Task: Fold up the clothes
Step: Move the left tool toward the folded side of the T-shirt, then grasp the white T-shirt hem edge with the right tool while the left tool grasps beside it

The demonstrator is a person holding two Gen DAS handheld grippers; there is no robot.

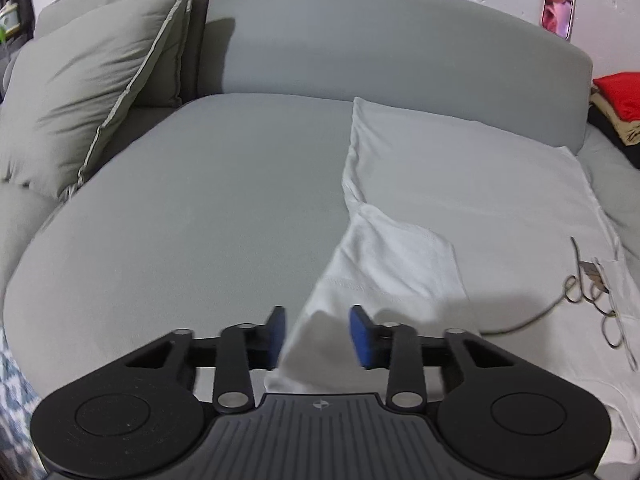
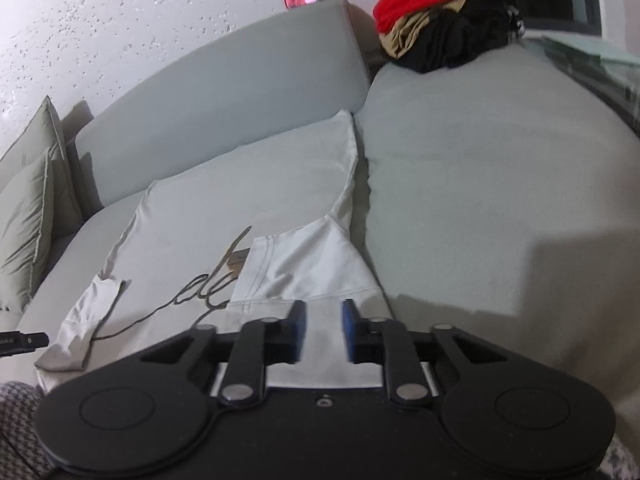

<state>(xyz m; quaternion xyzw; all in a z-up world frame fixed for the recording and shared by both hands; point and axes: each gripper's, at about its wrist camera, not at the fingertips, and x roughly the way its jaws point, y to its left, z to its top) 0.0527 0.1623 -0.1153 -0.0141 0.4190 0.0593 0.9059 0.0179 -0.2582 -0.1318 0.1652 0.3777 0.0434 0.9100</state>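
A white t-shirt (image 1: pixel 472 200) with dark script lettering (image 1: pixel 588 284) lies flat on a grey sofa seat (image 1: pixel 200 200). Both sleeves are folded in over the body. My left gripper (image 1: pixel 317 336) is open, its blue pads on either side of the shirt's near left corner, which rises between them. In the right wrist view the same shirt (image 2: pixel 256 184) lies ahead. My right gripper (image 2: pixel 323 330) is open over the shirt's near right part, by the folded right sleeve (image 2: pixel 308 264). Neither gripper holds cloth.
Grey cushions (image 1: pixel 88 80) lean at the sofa's left end. A pile of red, tan and black clothes (image 2: pixel 436 20) sits at the back right. A phone (image 1: pixel 558 6) leans on the wall above the backrest (image 1: pixel 380 48). A second seat cushion (image 2: pixel 500 184) lies to the right.
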